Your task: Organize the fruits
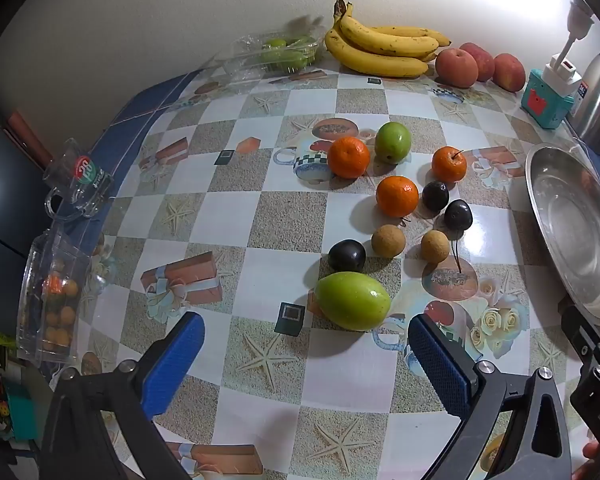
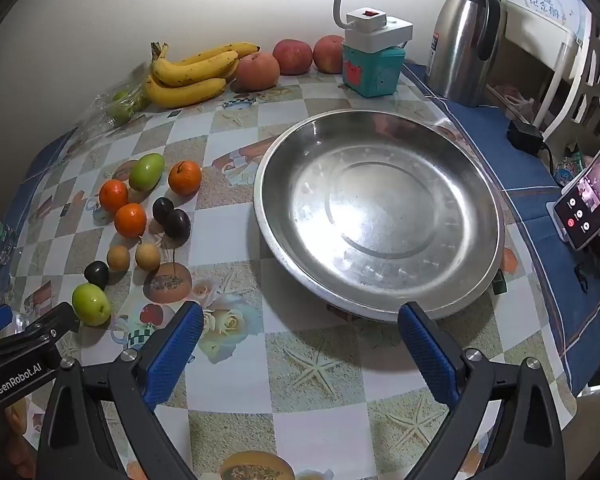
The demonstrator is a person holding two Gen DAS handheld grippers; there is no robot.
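Loose fruit lies on the checked tablecloth: a large green fruit (image 1: 352, 300) nearest me, a second green fruit (image 1: 393, 142), three oranges (image 1: 397, 196), three dark plums (image 1: 346, 256) and two tan longans (image 1: 387, 241). My left gripper (image 1: 304, 360) hovers open just short of the near green fruit, nothing between its blue pads. A steel basin (image 2: 380, 216) stands empty to the right. My right gripper (image 2: 300, 350) hangs open before the basin's near rim, holding nothing. The left gripper's tip (image 2: 28, 328) shows at the lower left of the right wrist view, beside the green fruit (image 2: 91, 304).
Bananas (image 1: 384, 46) and three peaches (image 1: 457, 67) line the back wall beside a clear box of green fruit (image 1: 284, 54). A teal box with a power strip (image 2: 374, 62), a steel kettle (image 2: 466, 36) and a phone (image 2: 588, 196) stand right. A glass mug (image 1: 76, 182) and plastic container (image 1: 52, 300) sit left.
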